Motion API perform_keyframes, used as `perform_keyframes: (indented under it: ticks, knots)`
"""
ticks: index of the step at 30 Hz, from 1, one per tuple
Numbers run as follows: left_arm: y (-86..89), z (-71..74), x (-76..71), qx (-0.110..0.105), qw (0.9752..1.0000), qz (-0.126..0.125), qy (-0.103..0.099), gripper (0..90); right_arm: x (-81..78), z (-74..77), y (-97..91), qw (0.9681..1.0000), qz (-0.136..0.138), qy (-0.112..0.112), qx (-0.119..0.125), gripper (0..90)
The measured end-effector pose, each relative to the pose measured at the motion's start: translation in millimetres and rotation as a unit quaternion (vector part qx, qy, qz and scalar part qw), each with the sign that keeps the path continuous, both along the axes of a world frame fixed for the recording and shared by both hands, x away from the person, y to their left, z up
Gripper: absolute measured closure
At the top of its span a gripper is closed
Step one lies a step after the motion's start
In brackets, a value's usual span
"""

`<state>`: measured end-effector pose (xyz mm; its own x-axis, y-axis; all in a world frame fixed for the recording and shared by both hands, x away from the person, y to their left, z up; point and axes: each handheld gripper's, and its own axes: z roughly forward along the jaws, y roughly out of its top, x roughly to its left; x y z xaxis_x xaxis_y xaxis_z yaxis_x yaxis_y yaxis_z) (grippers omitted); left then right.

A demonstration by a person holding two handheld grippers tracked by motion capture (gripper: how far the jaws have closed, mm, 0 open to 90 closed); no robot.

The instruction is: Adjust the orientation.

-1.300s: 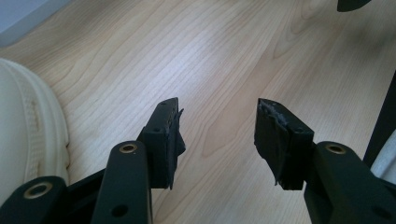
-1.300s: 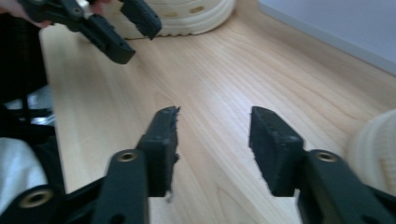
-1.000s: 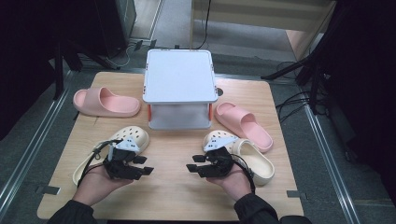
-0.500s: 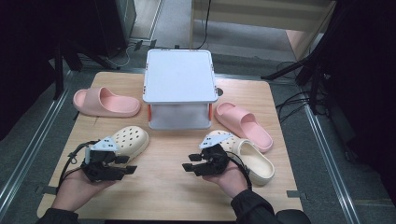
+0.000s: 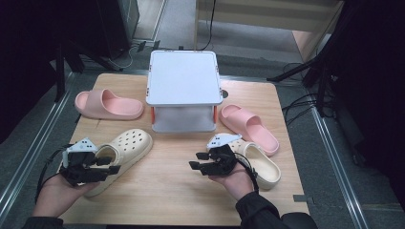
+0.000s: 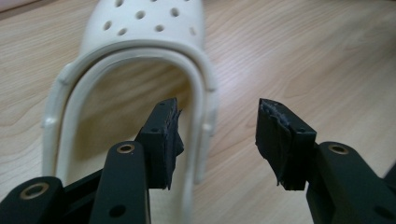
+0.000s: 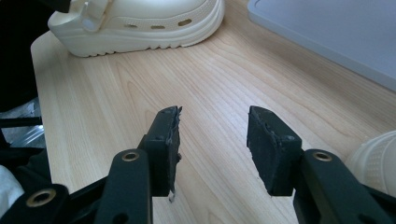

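Wooden table (image 5: 167,191) with two pink slides (image 5: 109,104), two cream clogs (image 5: 125,149), and a white stand (image 5: 182,90).

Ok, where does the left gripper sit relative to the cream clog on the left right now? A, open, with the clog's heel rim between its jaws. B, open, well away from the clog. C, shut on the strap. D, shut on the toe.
A: in the left gripper view the left gripper is open, its jaws on either side of the cream clog's heel rim.
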<state>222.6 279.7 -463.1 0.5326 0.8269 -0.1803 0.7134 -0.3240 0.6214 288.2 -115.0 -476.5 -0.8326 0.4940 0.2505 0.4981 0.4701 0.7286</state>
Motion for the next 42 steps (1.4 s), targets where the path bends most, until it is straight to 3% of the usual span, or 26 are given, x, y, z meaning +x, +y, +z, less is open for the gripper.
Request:
perform_keyframes:
  ticks: [3, 9, 12, 15, 18, 19, 21, 26, 31, 32, 38, 42]
  knots:
    - [-1.1, -6.7, 6.0, 0.005, 0.9999, 0.004, 0.010, 51.0, -0.3, -1.0, 1.3, 1.0000, 0.003, 0.001, -0.004, 54.8]
    - [-9.9, -20.7, 23.9, 0.013, 0.9995, -0.012, 0.027, 59.9, -1.5, -1.6, 1.3, 1.0000, 0.006, 0.003, -0.004, 54.9]
    - [-12.3, -25.5, 28.0, 0.014, 0.9990, -0.019, 0.037, 62.3, -2.0, -2.8, 0.8, 0.9999, 0.005, 0.008, -0.006, 54.9]
    - [-11.9, -27.4, 31.6, 0.004, 0.9986, -0.028, 0.045, 70.7, -3.2, -3.3, 0.1, 0.9999, 0.005, 0.009, -0.007, 54.9]
    - [-12.1, -23.4, 31.3, 0.012, 0.9993, -0.024, 0.028, 75.6, -3.4, -3.1, -0.6, 0.9999, 0.005, 0.009, -0.006, 55.0]
    - [-13.2, -18.3, 29.5, 0.024, 0.9996, -0.014, 0.010, 76.7, -3.3, -3.2, -1.0, 0.9999, 0.003, 0.011, -0.004, 55.2]
    - [-12.2, -15.5, 29.0, 0.024, 0.9996, -0.011, 0.009, 76.8, -3.1, -3.3, -1.2, 0.9999, 0.002, 0.012, -0.004, 55.2]
    - [-8.3, -2.9, 25.3, -0.005, 1.0000, 0.006, 0.001, 77.2, -2.2, -3.7, -2.1, 0.9999, 0.001, 0.016, 0.000, 56.4]
    - [-32.3, 9.6, 18.9, -0.011, 0.9996, -0.024, -0.009, 77.1, -2.5, -3.5, -1.8, 0.9998, 0.003, 0.018, 0.005, 59.0]
    - [-32.3, 9.6, 18.9, -0.011, 0.9996, -0.024, -0.009, 77.1, -2.5, -3.5, -1.8, 0.9998, 0.003, 0.018, 0.005, 59.0]
    - [-71.4, 9.0, 25.3, -0.025, 0.9981, -0.056, -0.005, 77.0, -6.5, -2.0, -3.5, 0.9999, -0.002, 0.011, 0.009, 61.0]
    - [-97.7, 3.1, 31.1, -0.011, 0.9972, -0.074, 0.004, 76.9, -9.6, -1.9, -6.1, 0.9998, -0.007, 0.011, 0.012, 63.3]
